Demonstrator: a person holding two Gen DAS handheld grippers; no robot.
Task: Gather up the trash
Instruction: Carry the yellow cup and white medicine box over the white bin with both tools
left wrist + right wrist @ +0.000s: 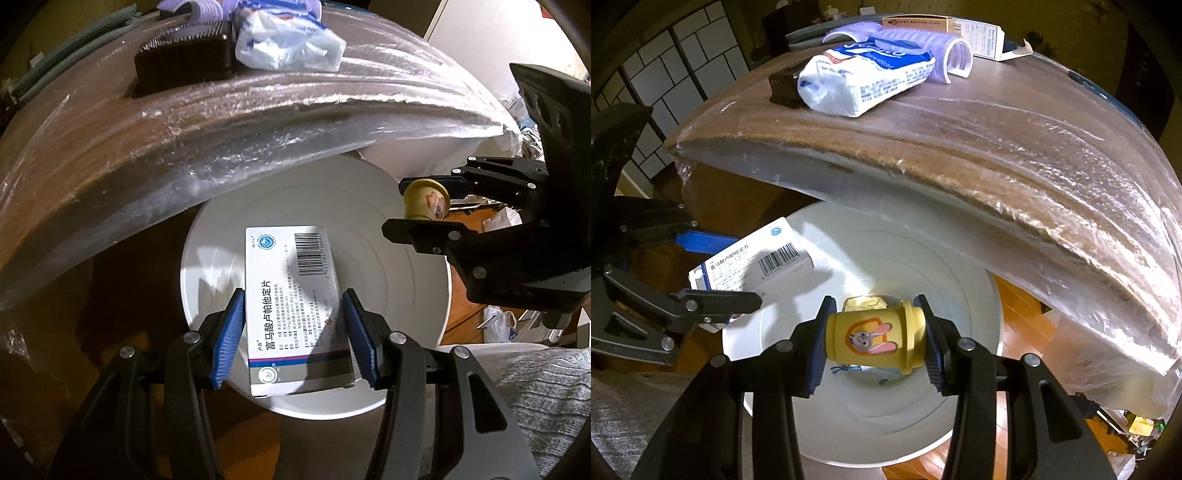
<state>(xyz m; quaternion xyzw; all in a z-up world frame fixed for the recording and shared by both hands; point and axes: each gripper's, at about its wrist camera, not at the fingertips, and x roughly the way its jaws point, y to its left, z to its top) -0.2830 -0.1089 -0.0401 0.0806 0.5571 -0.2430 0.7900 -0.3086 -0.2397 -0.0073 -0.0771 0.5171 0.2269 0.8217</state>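
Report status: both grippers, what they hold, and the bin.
Left gripper shut on medicine box. Right gripper shut on yellow toy cup. Both over white bin, trash already inside. Wrapped table edge overhangs bin.

Plastic-wrapped brown table [923,122], black brush [184,55], purple rollers [956,51]

Trash held over the white bin

A flat white medicine box [295,306] with a barcode and blue-purple stripe hangs above the round white bin [406,229], barcode end toward 12 o'clock. At its 2 o'clock, a small yellow cup [875,338] with a rabbit picture lies sideways over crumpled wrappers [864,303] inside.
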